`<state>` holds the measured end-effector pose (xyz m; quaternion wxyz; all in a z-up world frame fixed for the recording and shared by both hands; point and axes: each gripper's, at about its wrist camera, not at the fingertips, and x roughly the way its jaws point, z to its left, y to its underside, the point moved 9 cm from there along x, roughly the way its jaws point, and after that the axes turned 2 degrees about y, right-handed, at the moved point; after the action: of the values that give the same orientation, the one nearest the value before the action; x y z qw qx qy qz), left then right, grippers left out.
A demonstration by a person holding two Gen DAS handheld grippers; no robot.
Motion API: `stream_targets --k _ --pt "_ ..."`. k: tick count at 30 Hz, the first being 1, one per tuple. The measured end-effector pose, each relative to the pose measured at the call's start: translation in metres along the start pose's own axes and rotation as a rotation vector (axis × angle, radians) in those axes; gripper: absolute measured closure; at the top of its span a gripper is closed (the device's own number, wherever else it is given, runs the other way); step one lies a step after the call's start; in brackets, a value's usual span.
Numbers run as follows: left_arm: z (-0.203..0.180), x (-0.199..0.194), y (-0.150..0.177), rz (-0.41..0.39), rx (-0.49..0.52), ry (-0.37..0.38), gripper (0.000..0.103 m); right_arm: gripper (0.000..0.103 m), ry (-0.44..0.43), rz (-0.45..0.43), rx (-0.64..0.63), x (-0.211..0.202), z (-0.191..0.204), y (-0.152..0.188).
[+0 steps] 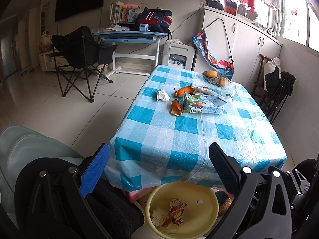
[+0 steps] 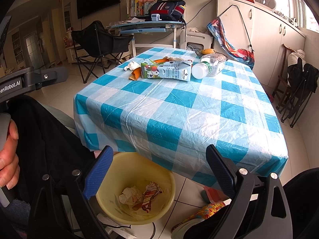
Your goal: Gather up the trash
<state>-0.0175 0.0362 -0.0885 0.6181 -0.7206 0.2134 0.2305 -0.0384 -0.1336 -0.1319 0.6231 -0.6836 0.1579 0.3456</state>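
On the blue-checked table [image 1: 179, 139] lie a milk carton [image 1: 203, 104] on its side, orange peels [image 1: 176, 109], a crumpled tissue [image 1: 162, 95] and a clear plastic bottle [image 1: 229, 97]. A yellow bin [image 1: 199, 197] on the floor under the near edge holds crumpled paper and a wrapper [image 1: 176, 212]. My left gripper [image 1: 159, 165] hangs open and empty above the bin. My right gripper [image 2: 159, 169] is also open and empty, over the bin [image 2: 123, 171], well short of the carton [image 2: 165, 70], the bottle [image 2: 207, 67], the tissue [image 2: 131, 65] and a peel [image 2: 135, 73].
A wire basket with mangoes [image 1: 214, 75] stands at the table's far side. A black folding chair [image 1: 79, 55] and a blue desk [image 1: 129, 35] stand behind on the left, white cabinets [image 1: 249, 45] and another folded chair [image 1: 279, 87] on the right. A hand [image 2: 8, 159] holds the left gripper.
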Motion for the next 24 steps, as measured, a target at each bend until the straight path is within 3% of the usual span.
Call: stream_targets --k 11,24 --pt "0.013 0.003 0.01 0.028 -0.061 0.016 0.007 0.013 -0.01 -0.015 0.014 -0.004 -0.002 0.0" --pt "0.008 0.007 0.01 0.055 -0.028 -0.013 0.007 0.013 -0.062 -0.045 0.039 -0.01 0.001 -0.014"
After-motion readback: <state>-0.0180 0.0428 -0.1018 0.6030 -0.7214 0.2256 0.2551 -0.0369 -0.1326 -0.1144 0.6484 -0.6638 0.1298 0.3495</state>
